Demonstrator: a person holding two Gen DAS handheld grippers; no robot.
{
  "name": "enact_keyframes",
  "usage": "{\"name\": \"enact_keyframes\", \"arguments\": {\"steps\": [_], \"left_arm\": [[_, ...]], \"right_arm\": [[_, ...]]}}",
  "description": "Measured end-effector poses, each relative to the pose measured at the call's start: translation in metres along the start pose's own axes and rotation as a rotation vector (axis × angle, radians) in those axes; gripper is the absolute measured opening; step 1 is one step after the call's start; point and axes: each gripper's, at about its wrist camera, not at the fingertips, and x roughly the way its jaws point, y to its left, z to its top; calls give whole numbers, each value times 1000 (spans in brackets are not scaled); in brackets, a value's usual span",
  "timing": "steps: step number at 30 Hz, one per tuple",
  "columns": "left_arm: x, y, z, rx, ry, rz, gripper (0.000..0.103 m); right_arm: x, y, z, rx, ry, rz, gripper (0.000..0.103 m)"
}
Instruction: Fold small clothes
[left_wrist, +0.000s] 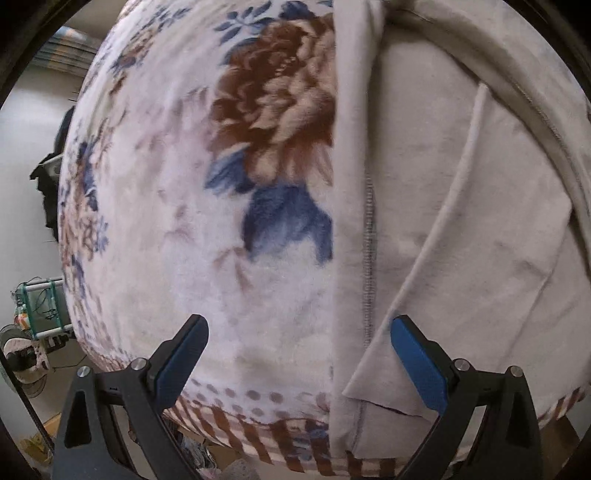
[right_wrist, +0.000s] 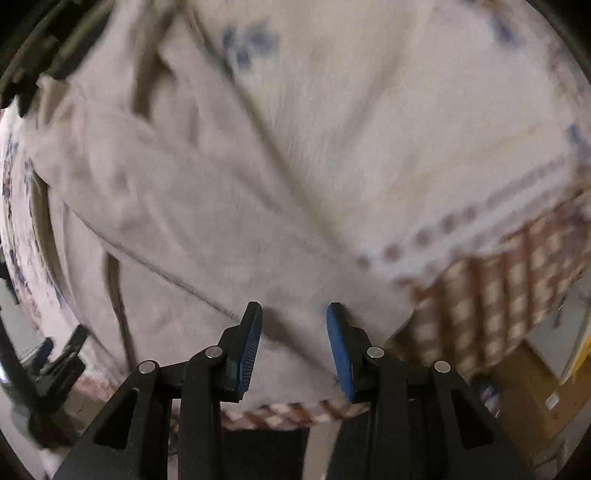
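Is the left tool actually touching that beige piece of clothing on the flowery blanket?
Cannot tell. In the left wrist view the left tool stands wide open over the beige garment's edge on the floral blanket, but looking straight down hides any gap or contact.

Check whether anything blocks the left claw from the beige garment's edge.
Nothing visible does. The left claw hangs open directly over the beige cotton garment, its seamed edge between the jaws, on the floral fleece blanket.

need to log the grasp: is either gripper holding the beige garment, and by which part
The left gripper is open above the beige garment's edge, holding nothing. The right gripper straddles its near hem; a pinch cannot be told.
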Motion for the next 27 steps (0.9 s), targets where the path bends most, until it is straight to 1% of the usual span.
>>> {"name": "enact_keyframes", "arguments": {"steps": [2,3,4,6,8,10,11,12,14,15,18,19,20,22,24,26,27], "left_arm": [[-16,3,1,-8,-37,-25,102],[-25,4,2,-13,-60,-34,102],[-34,5,3,-20,-82,-32,102],[-45,5,2,-28,-93,-18,102],[-58,7,-2,-53,-97,-13,102],[-73,5,-11,-97,-96,-35,102],[-79,1,-15,-114,-98,-39,102],[-86,-8,-21,-128,-103,-32,102],[-88,-30,-31,-134,-96,-7,102],[-84,-47,-39,-144,-72,19,102],[-71,-79,-60,-196,19,25,102],[-66,-90,-69,-238,61,28,102],[-62,-97,-76,-271,93,29,102],[-54,-109,-93,-349,169,32,102],[-50,-113,-103,-410,222,25,102],[-50,-115,-113,-475,257,8,102],[-51,-114,-115,-518,265,-17,102]], "right_arm": [[-14,9,2,-22,8,13,39],[-28,12,2,-37,9,23,44],[-41,19,3,-49,6,32,58],[-71,36,5,-125,-6,31,76],[-90,48,8,-205,2,-1,76],[-108,56,13,-295,2,-20,76],[-116,55,15,-329,-2,-36,76],[-136,42,24,-377,-10,-63,76],[-151,40,32,-453,-4,-80,76],[-158,24,39,-488,6,-81,76],[-150,3,54,-581,23,-77,76],[-139,-8,59,-597,51,-85,76],[-124,-21,61,-597,91,-67,75],[-101,-32,65,-600,172,-7,72],[-73,-40,65,-597,241,8,72],[-46,-48,64,-570,290,48,55],[-38,-52,64,-547,303,64,33]]}}
